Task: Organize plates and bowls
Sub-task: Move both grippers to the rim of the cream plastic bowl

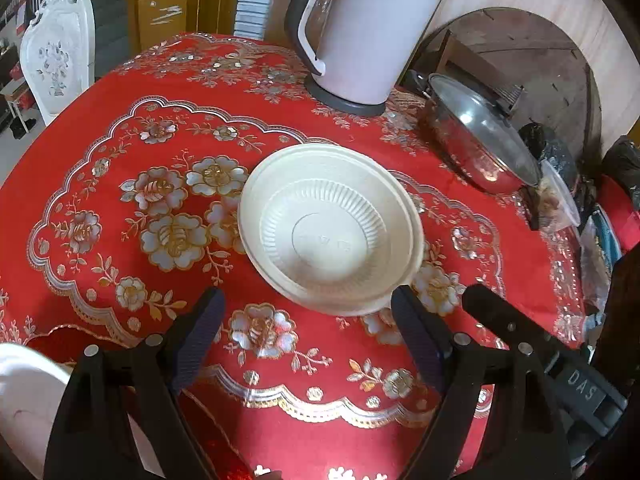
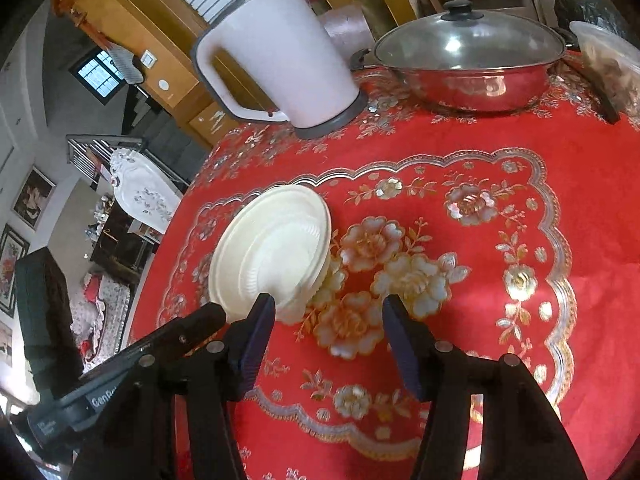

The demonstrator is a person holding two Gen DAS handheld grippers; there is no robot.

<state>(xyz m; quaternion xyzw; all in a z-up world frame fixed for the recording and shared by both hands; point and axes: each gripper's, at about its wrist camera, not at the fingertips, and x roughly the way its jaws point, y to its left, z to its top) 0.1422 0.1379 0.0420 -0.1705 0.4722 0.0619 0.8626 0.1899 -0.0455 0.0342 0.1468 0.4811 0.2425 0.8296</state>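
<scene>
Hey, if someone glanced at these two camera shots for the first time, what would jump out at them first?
The bright red tablecloth with gold and silver flowers fills both views. At its middle sits a cream stack of bowl on plate, with the open left hand-held gripper just short of it and the open right hand-held gripper beside it. Toward the back stand a big white kettle and, to its right, a steel pot under a glass lid.

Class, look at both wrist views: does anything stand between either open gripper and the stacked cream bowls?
Nothing visible does. Only bare red floral tablecloth lies between the left gripper and the cream ribbed bowl stack; the right gripper is beside it.
</scene>
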